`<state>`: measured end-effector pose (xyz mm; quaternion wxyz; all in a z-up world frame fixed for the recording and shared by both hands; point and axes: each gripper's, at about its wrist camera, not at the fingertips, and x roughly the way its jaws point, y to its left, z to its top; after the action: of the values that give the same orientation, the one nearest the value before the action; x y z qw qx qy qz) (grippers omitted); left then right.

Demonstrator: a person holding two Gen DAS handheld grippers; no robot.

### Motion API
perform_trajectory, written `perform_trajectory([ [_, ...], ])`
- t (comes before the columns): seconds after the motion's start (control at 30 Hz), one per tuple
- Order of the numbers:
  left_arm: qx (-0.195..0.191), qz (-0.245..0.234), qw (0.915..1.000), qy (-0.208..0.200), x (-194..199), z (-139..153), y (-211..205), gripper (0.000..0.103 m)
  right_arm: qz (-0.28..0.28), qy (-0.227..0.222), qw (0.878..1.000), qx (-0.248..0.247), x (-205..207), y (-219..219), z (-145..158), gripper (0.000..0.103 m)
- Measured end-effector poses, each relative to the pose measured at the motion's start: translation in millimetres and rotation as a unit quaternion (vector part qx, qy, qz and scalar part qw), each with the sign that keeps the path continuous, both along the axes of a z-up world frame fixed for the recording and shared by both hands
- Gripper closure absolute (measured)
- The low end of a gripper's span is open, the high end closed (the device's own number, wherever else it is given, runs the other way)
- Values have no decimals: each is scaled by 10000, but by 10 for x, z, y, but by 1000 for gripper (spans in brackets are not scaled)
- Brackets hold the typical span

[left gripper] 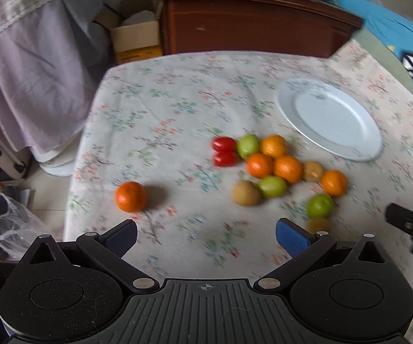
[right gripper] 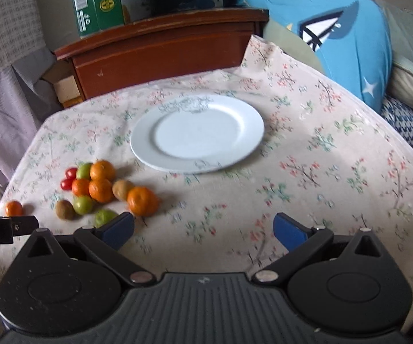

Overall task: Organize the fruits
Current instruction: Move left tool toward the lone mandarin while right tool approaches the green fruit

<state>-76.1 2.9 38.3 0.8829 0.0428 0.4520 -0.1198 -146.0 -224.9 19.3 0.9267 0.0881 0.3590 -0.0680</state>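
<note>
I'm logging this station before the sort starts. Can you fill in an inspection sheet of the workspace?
Surface: table under a flowered cloth.
Job's things: white plate, nothing on it; fruit cluster of oranges, green fruits, brown fruits and two red tomatoes beside it; one orange apart.
Clutter: nothing seen on the cloth.
Grippers: left tongs open; right tongs open; both hold nothing.
Cables: nothing seen.
Surroundings: wooden cabinet, cardboard boxes, blue pillow, plastic bag.
</note>
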Motion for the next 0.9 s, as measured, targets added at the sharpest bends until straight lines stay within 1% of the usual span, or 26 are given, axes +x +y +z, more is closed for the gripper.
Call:
perform_trajectory([
  [0.17,55,-608,9981,69,-237,-91,-318,0,-298,288,9991,-132,-43,-53,-88,1],
  [0.3,60,-1037,9945,160,-340,-182,-529,0,-500,305,9982,-124,-66,-107,-96,1],
  [0.37,241,-1114,9934,144,-327,-259,-644,0,-526,304,9981,-90,-68,-115,-93,1],
  [0.43,417,-1067,9933,126,-296,-327,-705,0,-542,319,9980,-45,-65,-112,-96,1],
  [0.53,399,-966,9944,156,-236,-363,-694,0,-535,355,9979,55,-52,-103,-115,1],
  [0.63,472,-813,9956,53,-148,-357,-673,0,-533,380,9978,127,-31,-78,-122,1],
  [0.73,416,-649,9970,93,-40,-359,-622,0,-504,404,9977,195,-11,-52,-130,1],
  [0.83,497,-478,9976,44,33,-362,-584,0,-477,442,9977,195,7,-2,-149,1],
  [0.9,458,-394,9982,37,69,-342,-540,0,-431,437,9980,141,17,37,-152,1],
])
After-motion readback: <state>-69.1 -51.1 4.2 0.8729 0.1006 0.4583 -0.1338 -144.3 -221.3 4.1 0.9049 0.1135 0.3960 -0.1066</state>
